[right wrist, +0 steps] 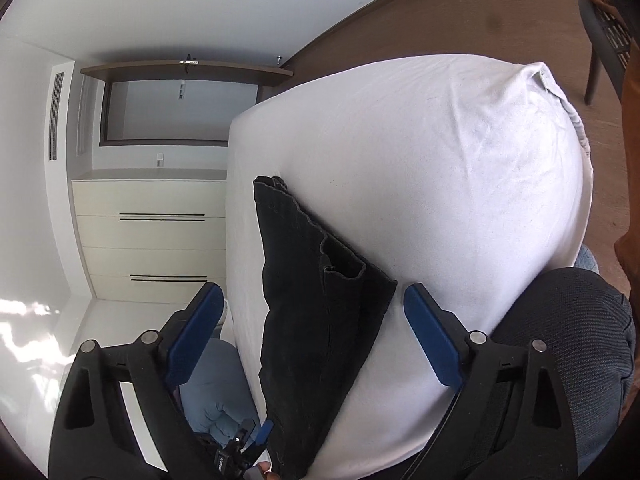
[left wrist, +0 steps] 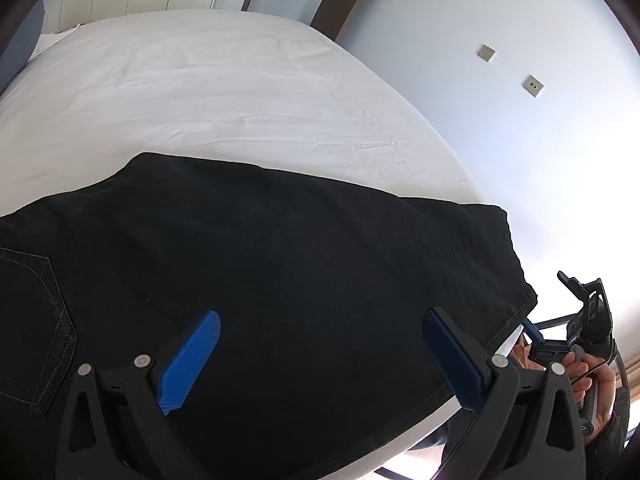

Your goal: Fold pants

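Black pants (left wrist: 260,264) lie flat along the near edge of a white bed (left wrist: 200,80), a back pocket with pale stitching at the left. My left gripper (left wrist: 320,356) is open just above the pants' near edge and holds nothing. In the right wrist view the pants (right wrist: 316,304) run away from me along the bed's edge, the leg ends nearest. My right gripper (right wrist: 316,336) is open, its jaws on either side of the leg ends, empty. The right gripper also shows in the left wrist view (left wrist: 580,320), beyond the hem.
The white bed (right wrist: 460,184) fills both views. A white wall with two plates (left wrist: 532,86) stands to the right, cupboards (right wrist: 160,236) and a door beyond. A dark chair (right wrist: 608,40) stands on the wooden floor. The person's legs are close by the bed edge.
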Tool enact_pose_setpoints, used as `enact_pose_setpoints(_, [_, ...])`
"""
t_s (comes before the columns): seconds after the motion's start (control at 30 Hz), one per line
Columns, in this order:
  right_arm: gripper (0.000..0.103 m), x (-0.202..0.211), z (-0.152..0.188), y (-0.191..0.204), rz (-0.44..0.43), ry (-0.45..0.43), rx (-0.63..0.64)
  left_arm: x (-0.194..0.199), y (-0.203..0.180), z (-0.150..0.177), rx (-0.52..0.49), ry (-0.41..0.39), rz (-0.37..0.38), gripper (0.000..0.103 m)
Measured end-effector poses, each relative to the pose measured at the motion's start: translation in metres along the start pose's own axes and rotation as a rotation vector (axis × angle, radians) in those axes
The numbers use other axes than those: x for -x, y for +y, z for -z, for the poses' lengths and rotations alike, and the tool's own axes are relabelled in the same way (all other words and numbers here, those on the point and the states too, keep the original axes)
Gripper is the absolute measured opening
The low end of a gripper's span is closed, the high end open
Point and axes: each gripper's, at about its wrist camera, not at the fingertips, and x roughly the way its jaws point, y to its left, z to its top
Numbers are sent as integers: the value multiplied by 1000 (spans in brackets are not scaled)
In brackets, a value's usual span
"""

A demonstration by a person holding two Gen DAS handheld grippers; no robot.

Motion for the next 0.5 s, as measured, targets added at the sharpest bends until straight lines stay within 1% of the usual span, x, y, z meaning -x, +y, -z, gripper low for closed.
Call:
enact_pose_setpoints(0.1, [77,-10,2,1,3,38,16,-5,-6,1,5,9,19,103])
enact_pose_setpoints(0.13, [75,-14,3,0,0,44,9,-6,-8,1,8,14,22,103])
enact_pose_setpoints(0.2, [65,-21,3,-3,-19,46,-20,-9,-10,0,5,18,16,103])
enact_pose_setpoints(0.23, [62,-24,3,-3,-27,50,-28,-10,-10,-1,3,19,12,103])
enact_pose_setpoints(0.27, [55,-25,3,-3,-26,53,-29,-10,-10,-2,4,21,11,103])
enact_pose_setpoints(0.3, [45,-28,2,-3,-27,54,-33,-12,-10,-3,9,24,9,103])
enact_pose_setpoints(0.37, [34,-37,1,-5,-36,60,-52,-14,-10,-5,14,25,-2,103])
enact_pose_setpoints(0.43, [32,-46,1,-7,-46,56,-70,-17,-11,-9,7,23,-18,103])
enact_pose_setpoints(0.5, [22,-53,1,-9,-55,49,-84,-22,-13,-11,-12,38,-34,103])
